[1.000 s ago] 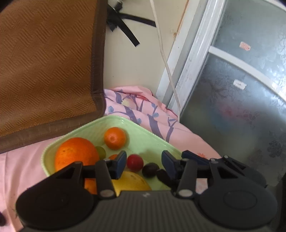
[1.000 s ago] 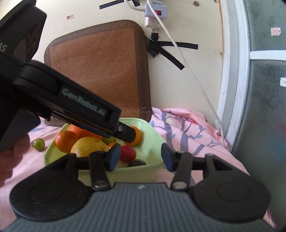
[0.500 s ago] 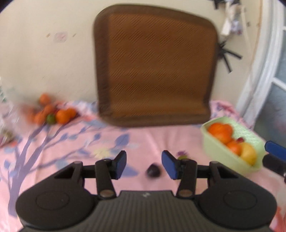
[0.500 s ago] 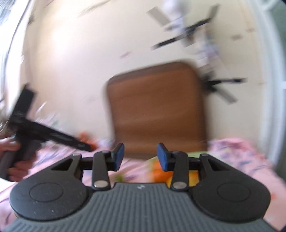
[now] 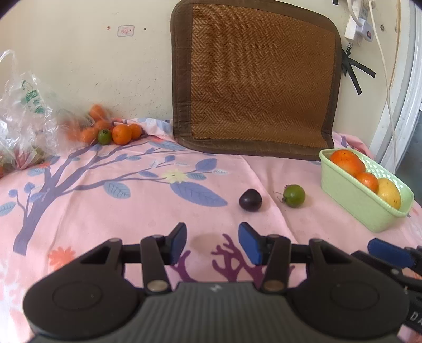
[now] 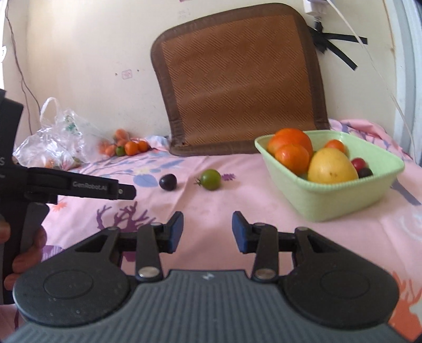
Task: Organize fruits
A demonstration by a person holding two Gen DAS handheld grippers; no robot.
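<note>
left claw (image 5: 212, 243): open, empty
right claw (image 6: 207, 232): open, empty
loose on sheet: 1 dark plum (image 5: 250, 199), 1 green tomato (image 5: 294, 195)
green basket (image 6: 329, 195): 6 fruits visible

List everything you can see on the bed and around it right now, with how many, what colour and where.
basket: one, pale green, right side of the bedsheet
fruit in basket: two oranges and a smaller one behind, one yellow fruit, one small red, one small dark
dark plum: one, purple-black, loose on the sheet, left of the basket
green fruit: one, loose, between the plum and the basket
fruit pile: several orange, one green, far left by the wall
plastic bag: one, clear, far left
woven mat: one, brown, leaning on the wall
bedsheet: pink, tree print
power strip: one, white, on the wall
left tool: open, empty
right tool: open, empty
</note>
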